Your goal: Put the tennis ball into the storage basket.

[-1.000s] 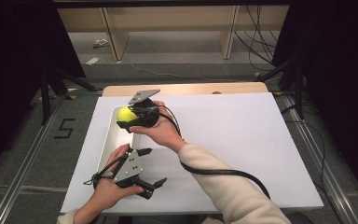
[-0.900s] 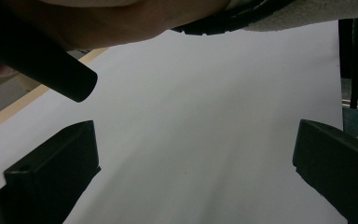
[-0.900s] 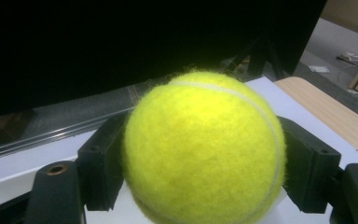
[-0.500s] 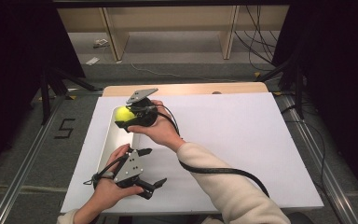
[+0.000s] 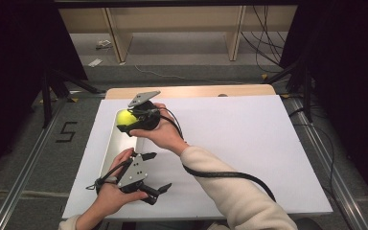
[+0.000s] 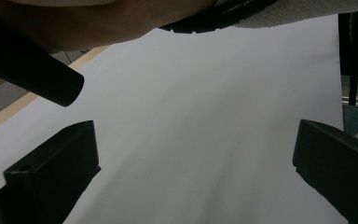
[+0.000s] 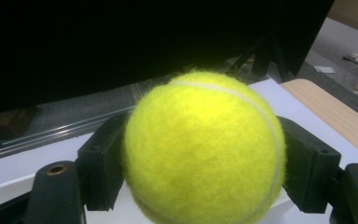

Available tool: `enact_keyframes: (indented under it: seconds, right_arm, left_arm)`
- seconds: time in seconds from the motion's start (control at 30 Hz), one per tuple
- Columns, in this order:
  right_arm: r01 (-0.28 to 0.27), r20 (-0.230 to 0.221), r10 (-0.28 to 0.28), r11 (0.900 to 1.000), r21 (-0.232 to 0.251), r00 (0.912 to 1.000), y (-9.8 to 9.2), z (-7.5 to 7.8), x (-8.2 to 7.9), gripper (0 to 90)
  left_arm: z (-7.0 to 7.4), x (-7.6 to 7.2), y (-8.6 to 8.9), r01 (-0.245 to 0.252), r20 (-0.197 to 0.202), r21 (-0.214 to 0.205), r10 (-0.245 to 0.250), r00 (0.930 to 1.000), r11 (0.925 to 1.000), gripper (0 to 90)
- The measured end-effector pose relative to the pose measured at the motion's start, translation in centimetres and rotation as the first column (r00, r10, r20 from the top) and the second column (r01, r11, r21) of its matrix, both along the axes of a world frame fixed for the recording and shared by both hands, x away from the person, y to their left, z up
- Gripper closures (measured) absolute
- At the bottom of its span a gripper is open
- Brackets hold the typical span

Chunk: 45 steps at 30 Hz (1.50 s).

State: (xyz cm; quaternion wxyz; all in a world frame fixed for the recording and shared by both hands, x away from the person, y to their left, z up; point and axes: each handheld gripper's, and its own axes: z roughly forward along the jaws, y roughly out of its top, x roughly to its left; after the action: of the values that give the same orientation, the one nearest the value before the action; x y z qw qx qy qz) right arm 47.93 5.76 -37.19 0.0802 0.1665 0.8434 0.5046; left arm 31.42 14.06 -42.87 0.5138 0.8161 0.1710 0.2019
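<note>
From above, my right gripper (image 5: pixel 130 120) holds the tennis ball (image 5: pixel 124 117) over the white tray (image 5: pixel 106 158) at the surface's (image 5: pixel 249 143) left; left gripper (image 5: pixel 155 171) rests nearer me; its view shows jaws wide apart; right gripper view shows jaws clamping the ball (image 7: pixel 205 149).
</note>
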Motion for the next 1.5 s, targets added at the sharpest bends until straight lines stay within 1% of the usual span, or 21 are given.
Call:
enact_keyframes:
  seconds: [0.13, 0.47, 0.53, 1.07, 1.5]
  right_arm:
    - [-0.002, -0.005, 0.002, 1.0, -0.003, 1.0, 0.0, 0.0, 0.0, 26.7]
    - [-0.006, -0.002, 0.006, 1.0, -0.004, 1.0, 0.4, -0.1, 0.1, 26.7]
    - [-0.008, -0.008, 0.008, 0.9999, -0.006, 0.9999, 0.4, -0.2, 0.1, 26.7]
    - [-0.019, -0.014, 0.018, 0.9998, -0.011, 0.9997, 1.0, -0.3, 0.3, 26.6]
    - [-0.026, -0.028, 0.025, 0.9994, -0.023, 0.9993, 1.3, -0.7, 0.5, 26.6]
  left_arm:
    - [0.0, 0.0, 0.0, -0.001, -0.001, -0.001, 0.001, 1.0, 1.0, 0.0]
    - [0.0, 0.0, 0.0, 0.0, -0.002, 0.001, 0.0, 1.0, 1.0, 0.0]
    - [0.0, 0.0, 0.0, 0.003, -0.002, 0.002, -0.003, 1.0, 1.0, 0.0]
    - [-0.1, 0.0, 0.0, 0.004, -0.003, 0.006, -0.004, 1.0, 1.0, 0.0]
    - [-0.1, 0.0, 0.0, 0.007, -0.004, 0.007, -0.007, 1.0, 0.9999, 0.0]
